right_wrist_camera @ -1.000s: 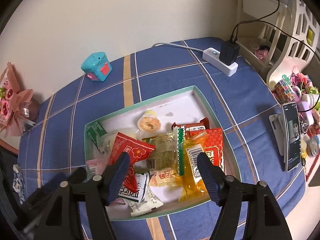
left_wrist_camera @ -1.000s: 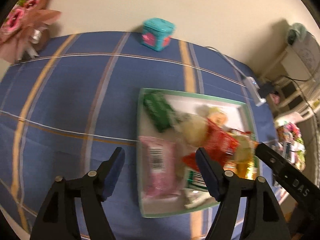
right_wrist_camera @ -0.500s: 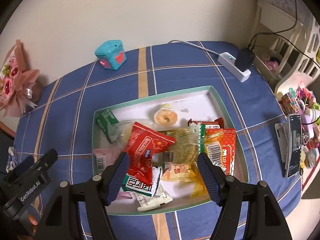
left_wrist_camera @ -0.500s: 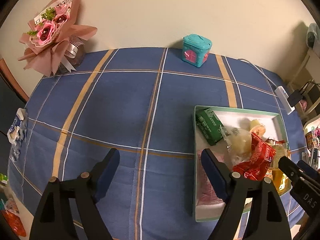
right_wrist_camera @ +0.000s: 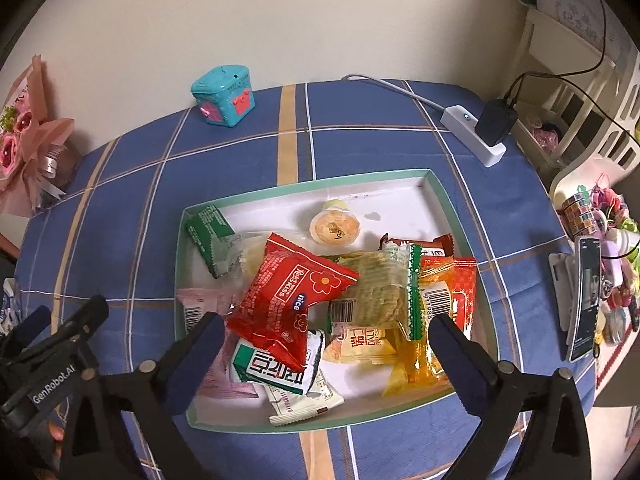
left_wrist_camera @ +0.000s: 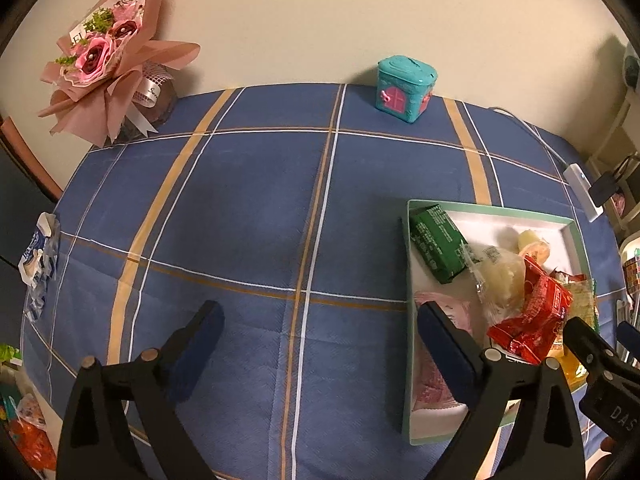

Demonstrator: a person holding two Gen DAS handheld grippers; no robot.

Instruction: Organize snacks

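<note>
From the left wrist, the left gripper (left_wrist_camera: pixel 316 336) hangs over bare blue tablecloth (left_wrist_camera: pixel 248 216), jaws opening on nothing, the snack box (left_wrist_camera: pixel 409 264) by its right finger. From the right wrist, the right gripper (right_wrist_camera: pixel 324 344) hovers over that box near the table's front edge, jaws opening and empty above the red Red Kiss packet (right_wrist_camera: pixel 288 296); it looks light, crinkly and slippery, best pinched at a crimped end.

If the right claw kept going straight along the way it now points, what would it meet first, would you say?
Most likely the red packet lying on top of the pile in the tray. It sits between the fingers of the right claw, whose jaws are opening with nothing held. Depth is hard to judge here.
</note>
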